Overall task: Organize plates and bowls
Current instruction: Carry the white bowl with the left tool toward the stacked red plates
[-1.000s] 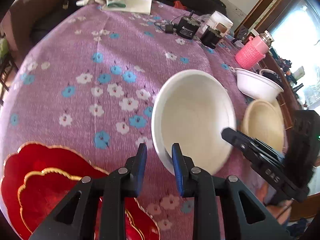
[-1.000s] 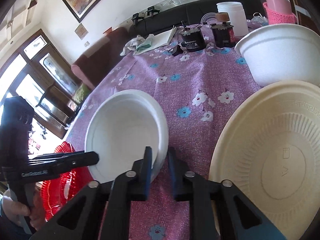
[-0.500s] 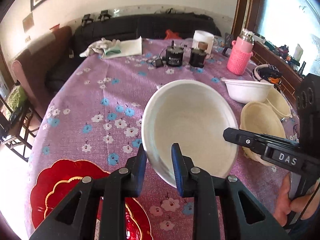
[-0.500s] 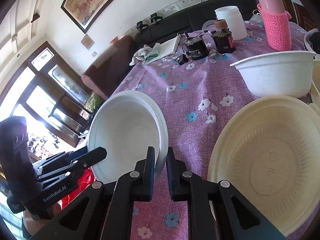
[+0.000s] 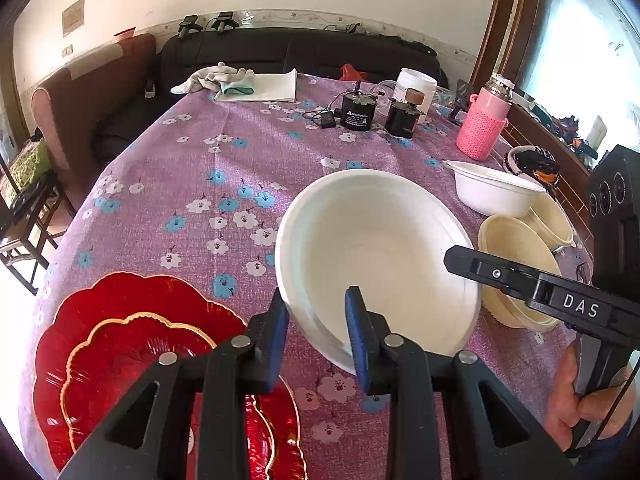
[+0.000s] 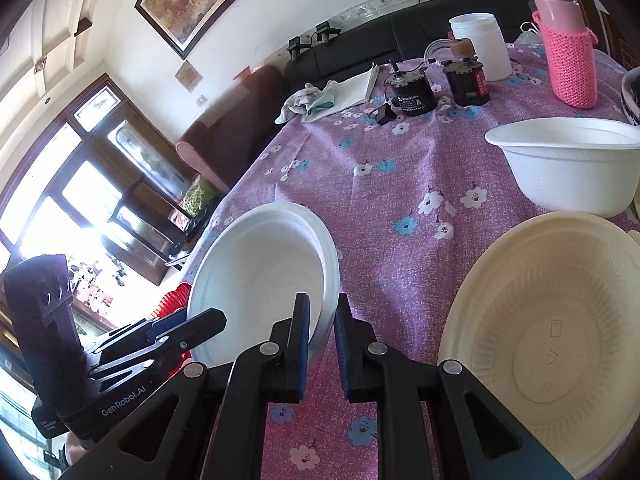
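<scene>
The white plate (image 5: pixel 380 264) is up off the counter (image 5: pixel 224 160) and tipped, with its near edge low. Two grippers have it by the rim.

The right gripper (image 6: pixel 322 316) has its fingers nearly closed, and they pinch the plate's rim on the side near the cream plate (image 6: pixel 552 332). This grip looks firm.

The left gripper (image 5: pixel 316 312) is at the near rim of the plate. Its fingers are opening now. The rim is between them, but there is a gap on the left side, so they do not squeeze it any more.

The plate looks like thin foam or paper. It should be very light and a bit bendy. A hard squeeze could dent or crack the rim, so a soft pinch on the flat rim is best. It is not slippery, but held by one edge it may sag or swing.

Near it sit a white bowl (image 6: pixel 568 164) and the cream plate, with a cream bowl (image 5: pixel 554 220) behind that. Two red plates (image 5: pixel 132 356) lie stacked on the left. They look like glass, so they would be heavier and could break.
</scene>
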`<state>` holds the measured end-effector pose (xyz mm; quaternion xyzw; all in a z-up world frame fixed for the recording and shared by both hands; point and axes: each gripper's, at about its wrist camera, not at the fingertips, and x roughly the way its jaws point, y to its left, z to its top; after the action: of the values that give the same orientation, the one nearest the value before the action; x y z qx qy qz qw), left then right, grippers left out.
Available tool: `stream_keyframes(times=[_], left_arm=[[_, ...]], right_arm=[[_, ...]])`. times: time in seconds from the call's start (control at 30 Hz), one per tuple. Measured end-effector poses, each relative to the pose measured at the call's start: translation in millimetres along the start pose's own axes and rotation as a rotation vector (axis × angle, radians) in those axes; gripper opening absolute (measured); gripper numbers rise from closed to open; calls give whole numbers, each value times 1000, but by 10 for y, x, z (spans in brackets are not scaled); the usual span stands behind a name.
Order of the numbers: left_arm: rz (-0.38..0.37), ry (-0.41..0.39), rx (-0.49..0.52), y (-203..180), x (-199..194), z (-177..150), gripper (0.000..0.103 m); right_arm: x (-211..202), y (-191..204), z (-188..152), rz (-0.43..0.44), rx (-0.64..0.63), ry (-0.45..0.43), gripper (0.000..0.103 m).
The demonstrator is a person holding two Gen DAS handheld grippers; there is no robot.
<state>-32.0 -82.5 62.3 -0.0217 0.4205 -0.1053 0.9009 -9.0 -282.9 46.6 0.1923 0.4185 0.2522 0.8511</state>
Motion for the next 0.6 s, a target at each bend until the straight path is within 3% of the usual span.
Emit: stream_keyframes(times=[0.6], left_arm=[[0, -31, -28, 47, -92, -82, 30]], right_arm=[[-55, 107, -33, 8, -43, -18, 16]])
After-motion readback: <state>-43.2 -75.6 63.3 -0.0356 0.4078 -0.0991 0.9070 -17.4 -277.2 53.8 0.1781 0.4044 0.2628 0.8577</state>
